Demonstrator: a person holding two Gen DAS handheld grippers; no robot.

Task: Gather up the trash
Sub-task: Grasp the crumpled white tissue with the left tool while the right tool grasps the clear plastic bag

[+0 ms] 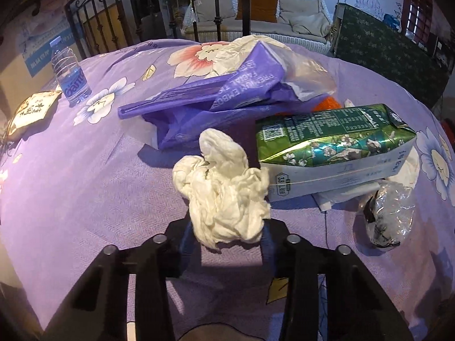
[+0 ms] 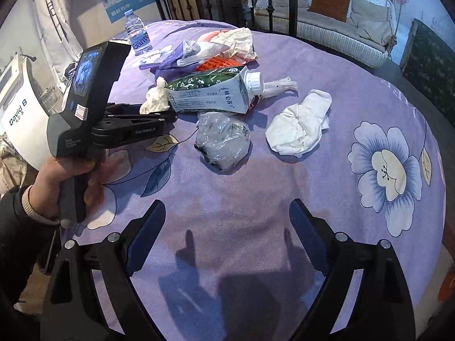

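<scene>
Purple floral worktop (image 2: 284, 199) carries trash; left claw (image 1: 227, 234) pinches a crumpled tissue (image 1: 224, 196), right claw (image 2: 227, 233) gapes wide, holding nothing

The right gripper (image 2: 227, 227) hangs spread wide above the purple floral worktop (image 2: 312, 199). At twelve o'clock lies a plastic-wrapped bundle (image 2: 223, 139), a crumpled white tissue (image 2: 301, 125) at one o'clock, and a milk carton (image 2: 210, 92) beyond them. At ten o'clock the left gripper (image 2: 159, 113) meets a tissue wad (image 2: 155, 99).

Left tool (image 1: 227, 234): black linkage arms, silver pivot screws, blue pads; body printed "GenRobot.AI", small screen. Right tool (image 2: 227, 227): identical black arms, blue pads. Hand (image 2: 61, 176) bare-skinned, black sleeve, pale cuff.
</scene>
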